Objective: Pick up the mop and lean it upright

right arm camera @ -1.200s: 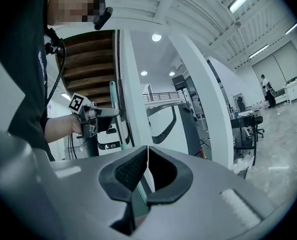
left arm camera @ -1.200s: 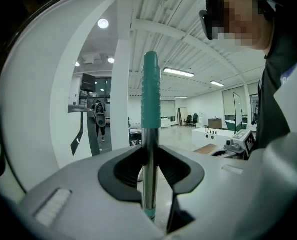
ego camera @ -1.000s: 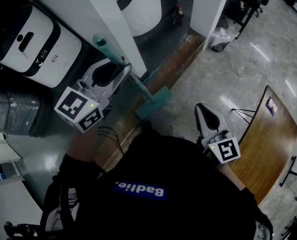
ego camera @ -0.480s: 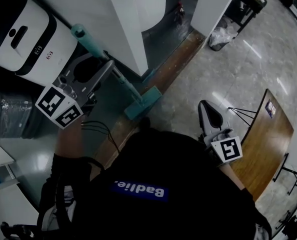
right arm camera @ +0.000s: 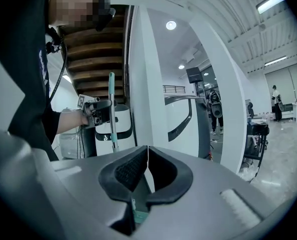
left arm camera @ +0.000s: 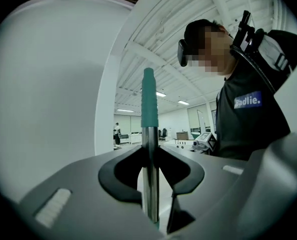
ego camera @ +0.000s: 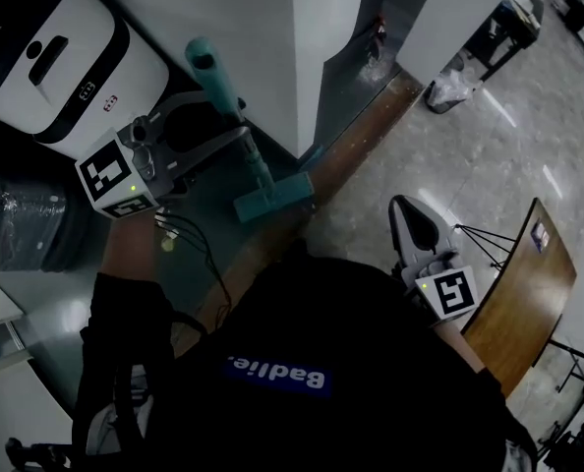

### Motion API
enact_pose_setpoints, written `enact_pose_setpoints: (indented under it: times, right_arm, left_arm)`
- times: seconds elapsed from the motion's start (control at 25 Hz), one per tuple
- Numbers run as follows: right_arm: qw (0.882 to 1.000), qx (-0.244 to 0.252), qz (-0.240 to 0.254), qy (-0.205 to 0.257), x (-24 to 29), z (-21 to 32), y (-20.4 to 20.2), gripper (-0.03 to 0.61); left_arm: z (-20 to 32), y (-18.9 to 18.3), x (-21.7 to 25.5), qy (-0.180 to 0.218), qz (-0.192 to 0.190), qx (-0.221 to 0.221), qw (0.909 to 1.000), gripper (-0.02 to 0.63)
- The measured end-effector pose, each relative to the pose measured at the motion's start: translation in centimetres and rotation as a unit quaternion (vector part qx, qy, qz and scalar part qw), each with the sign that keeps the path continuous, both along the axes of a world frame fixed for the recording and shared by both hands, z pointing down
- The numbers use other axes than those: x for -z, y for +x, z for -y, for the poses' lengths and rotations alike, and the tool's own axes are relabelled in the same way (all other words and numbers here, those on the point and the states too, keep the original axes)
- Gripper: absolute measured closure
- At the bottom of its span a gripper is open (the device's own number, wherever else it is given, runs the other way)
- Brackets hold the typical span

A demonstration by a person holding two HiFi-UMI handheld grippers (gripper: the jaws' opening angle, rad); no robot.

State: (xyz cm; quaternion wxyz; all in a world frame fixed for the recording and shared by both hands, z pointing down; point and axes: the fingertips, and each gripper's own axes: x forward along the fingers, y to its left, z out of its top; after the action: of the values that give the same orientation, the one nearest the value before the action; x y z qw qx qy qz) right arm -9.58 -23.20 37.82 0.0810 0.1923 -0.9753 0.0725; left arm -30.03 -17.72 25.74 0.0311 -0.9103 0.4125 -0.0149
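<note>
mop upright in left claw

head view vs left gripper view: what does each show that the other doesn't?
Head view only: the mop head on the floor, the right gripper, a white machine. Left gripper view only: fingers clamped on the metal shaft, ceiling lights. Both: the left gripper and the handle's teal grip.

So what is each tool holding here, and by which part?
Left tool grips the mop by its metal shaft, just below the teal handle end. Right tool is shut, holding nothing.
</note>
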Motion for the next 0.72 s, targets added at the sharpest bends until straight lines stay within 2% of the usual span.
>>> enact_pose_setpoints:
  times: [0.24, 0.44, 0.64, 0.72]
  right_arm:
    - [1.0, 0.0, -0.017, 0.004, 0.0, -0.3, -3.8, 0.566]
    - [0.999, -0.004, -0.033, 0.0, -0.2, 0.0, -5.9, 0.569]
    - [0.999, -0.011, -0.042, -0.005, -1.4, -0.8, -6.3, 0.572]
    - [0.999, -0.017, -0.045, -0.005, -1.7, -0.9, -6.4, 0.572]
  left_arm:
    - [0.4, -3.8, -0.8, -0.006, 0.007, -0.084, 0.9965, 0.492]
    - [2.2, -6.5, -1.7, -0.012, 0.028, -0.128, 0.9913, 0.491]
    - [2.0, -7.0, -3.8, -0.042, 0.076, -0.185, 0.9789, 0.489]
    - [2.2, -7.0, -3.8, -0.05, 0.079, -0.2, 0.9753, 0.489]
